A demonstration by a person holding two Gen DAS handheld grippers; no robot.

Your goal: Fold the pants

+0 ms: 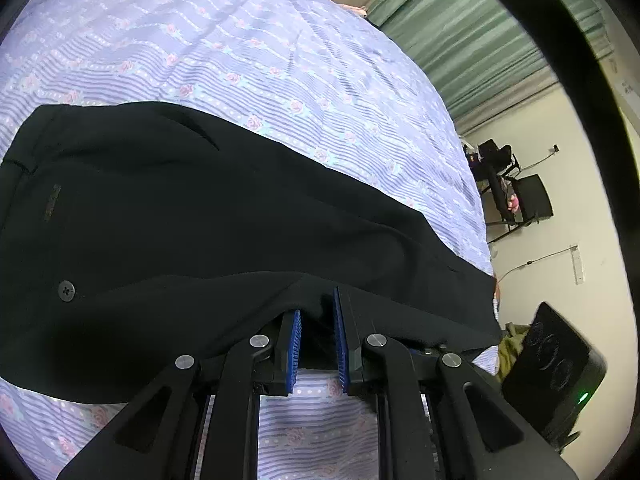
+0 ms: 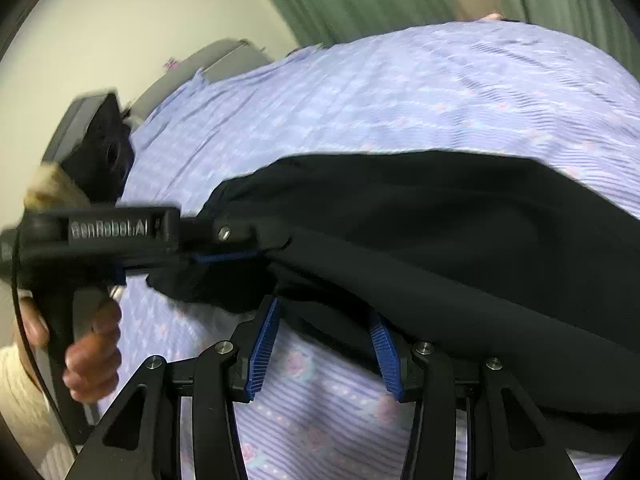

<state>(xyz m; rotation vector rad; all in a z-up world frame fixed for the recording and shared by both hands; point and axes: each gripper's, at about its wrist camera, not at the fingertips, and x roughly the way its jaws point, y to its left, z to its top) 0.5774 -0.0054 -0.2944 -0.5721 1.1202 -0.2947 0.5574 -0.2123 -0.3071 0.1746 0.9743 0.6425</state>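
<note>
- Pants, black, lie on the bed over a lilac sheet with stripes and pink roses; in the left wrist view they stretch from the left edge toward the bed's right edge, where the cloth reaches the drop-off.
- A button and a small dark label show on the pants near the left side of that view (waist end, by the look of the pocket slit).
- The left gripper has its blue pads slightly apart, with a fold of the pants' near edge running between them; the cloth covers the tips, so I cannot tell whether it is pinched.
- In the right wrist view the same gripper comes in from the left, held by a hand; its blue pad lies against the pants' edge, and the cloth beside it is bunched.
- The right gripper stands wide open, its pads well apart; the right pad's tip is tucked under the near edge of the pants, the left pad sits over bare sheet.
- The right wrist view is motion-blurred.
- Beyond the bed: green curtains, a pale wall, a dark chair and a black device with a green light.
</note>
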